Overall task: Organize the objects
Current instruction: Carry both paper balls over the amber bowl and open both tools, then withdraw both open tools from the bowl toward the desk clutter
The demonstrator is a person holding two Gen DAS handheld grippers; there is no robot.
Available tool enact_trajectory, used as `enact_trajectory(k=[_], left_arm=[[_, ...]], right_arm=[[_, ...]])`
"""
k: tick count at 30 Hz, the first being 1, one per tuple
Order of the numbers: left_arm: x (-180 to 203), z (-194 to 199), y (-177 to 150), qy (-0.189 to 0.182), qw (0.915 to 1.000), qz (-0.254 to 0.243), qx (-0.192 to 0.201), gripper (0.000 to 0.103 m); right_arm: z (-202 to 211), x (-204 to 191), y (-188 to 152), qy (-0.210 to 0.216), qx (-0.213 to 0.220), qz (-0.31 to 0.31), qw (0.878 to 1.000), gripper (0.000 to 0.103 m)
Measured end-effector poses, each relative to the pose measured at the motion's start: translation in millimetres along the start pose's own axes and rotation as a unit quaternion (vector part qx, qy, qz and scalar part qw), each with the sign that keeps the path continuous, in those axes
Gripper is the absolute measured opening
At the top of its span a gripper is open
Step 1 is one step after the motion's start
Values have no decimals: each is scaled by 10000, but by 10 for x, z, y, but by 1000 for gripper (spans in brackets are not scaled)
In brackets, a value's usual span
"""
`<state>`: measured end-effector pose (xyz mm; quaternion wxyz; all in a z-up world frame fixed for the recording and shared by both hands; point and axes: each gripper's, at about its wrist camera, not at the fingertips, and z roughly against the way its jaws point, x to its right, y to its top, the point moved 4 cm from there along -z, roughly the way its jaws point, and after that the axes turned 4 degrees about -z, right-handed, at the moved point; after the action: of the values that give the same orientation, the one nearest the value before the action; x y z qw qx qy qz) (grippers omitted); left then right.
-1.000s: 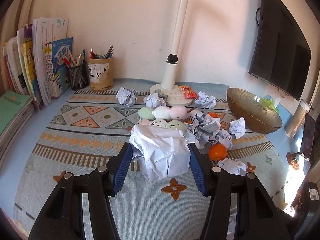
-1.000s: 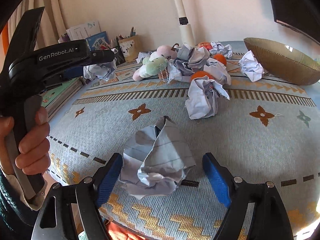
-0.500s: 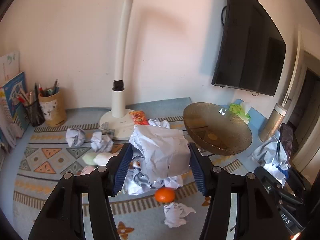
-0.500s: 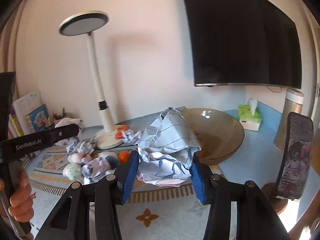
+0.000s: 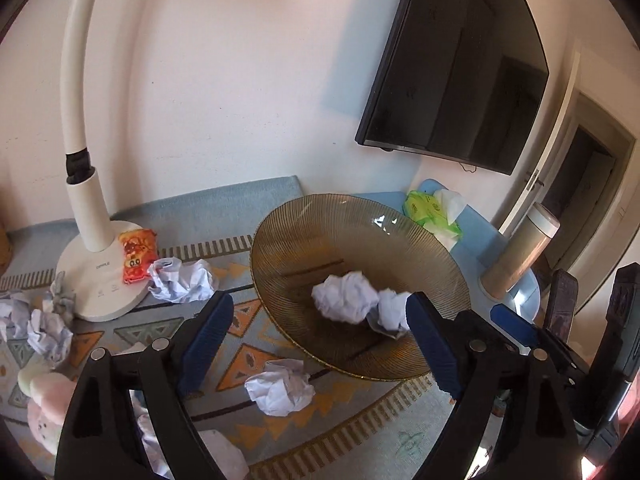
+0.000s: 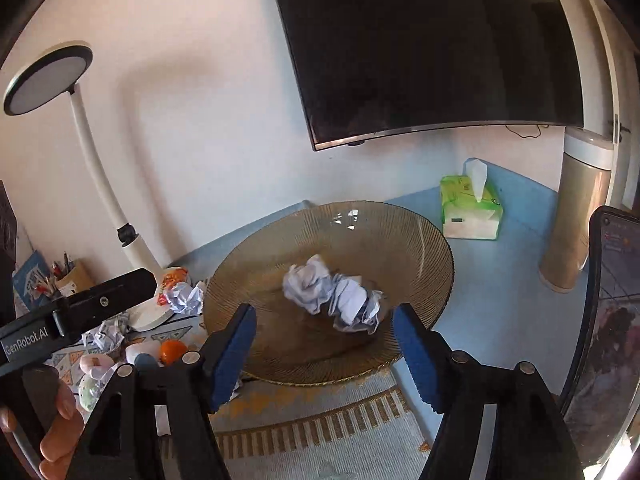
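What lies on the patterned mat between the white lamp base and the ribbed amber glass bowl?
A crumpled white paper ball lies between the white lamp base and the ribbed amber glass bowl, shown in the left wrist view.

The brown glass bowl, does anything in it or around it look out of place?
Two crumpled paper balls lie in the brown glass bowl, where you would expect fruit. More paper wads litter the patterned mat, and a snack packet sits on the lamp base.

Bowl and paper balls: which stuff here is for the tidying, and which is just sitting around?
For the tidying: bowl, crumpled paper inside it, loose paper balls on the mat, orange, plush toys.

Just sitting around: lamp, TV, tissue box, tumbler.
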<state>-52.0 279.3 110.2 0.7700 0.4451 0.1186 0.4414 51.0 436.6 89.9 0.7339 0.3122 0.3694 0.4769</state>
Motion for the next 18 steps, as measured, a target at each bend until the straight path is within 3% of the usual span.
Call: enact_trajectory(k=[3, 5, 7, 11, 14, 18], left_arm=[[-187, 482, -172, 117, 9996, 96, 224, 88], [-346, 878, -366, 324, 9982, 217, 451, 96], [-544, 1260, -600, 677, 9944, 432, 682, 103], [-998, 1694, -1141, 1589, 9811, 763, 801, 102], [-1309, 1693, -1469, 1861, 9760, 972, 574, 102], [-1534, 1588, -1729, 2034, 9714, 1127, 484, 102]], right_arm=[[165, -311, -253, 615, -103, 341, 9975, 73], [210, -536, -467, 966, -196, 489, 9939, 80], [204, -753, -699, 1182, -296, 586, 9908, 81], [49, -993, -1069, 1197, -493, 699, 9891, 81], [11, -1090, -1177, 892, -464, 959, 9903, 81], [39, -1126, -1236, 803, -168, 1345, 9875, 85]])
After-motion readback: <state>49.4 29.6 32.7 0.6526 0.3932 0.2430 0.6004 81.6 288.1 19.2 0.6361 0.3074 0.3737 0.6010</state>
